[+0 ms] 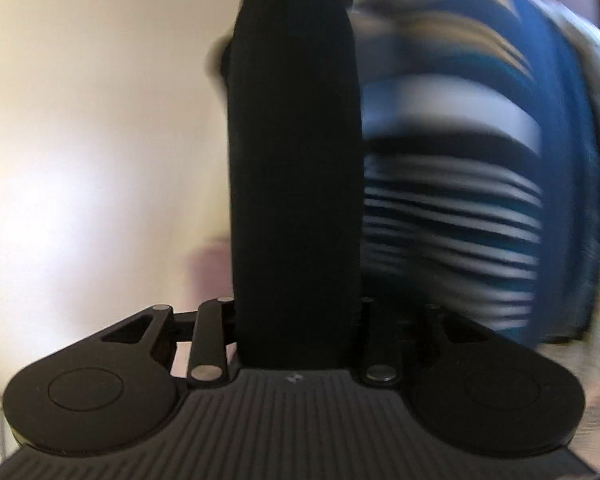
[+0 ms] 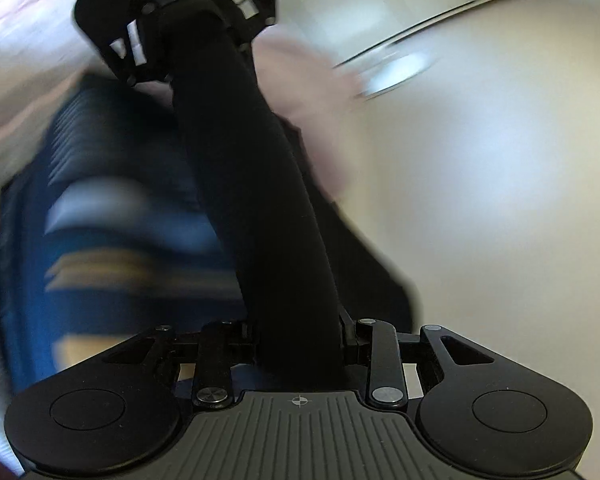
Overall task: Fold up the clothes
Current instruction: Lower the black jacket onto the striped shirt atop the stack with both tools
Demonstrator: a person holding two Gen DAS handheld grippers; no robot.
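A pale surface (image 1: 80,160) fills the left wrist view's nine o'clock side. The blurred striped garment (image 1: 460,160) lies at three o'clock there. Black cloth (image 1: 294,160) hides the left gripper (image 1: 294,8) and right gripper (image 2: 260,200); whether either is clamped I cannot tell.

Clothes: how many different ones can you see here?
2. A black garment runs up the middle of both wrist views. A blue striped garment shows beside it, on the right in the left wrist view. The blur may hide others.
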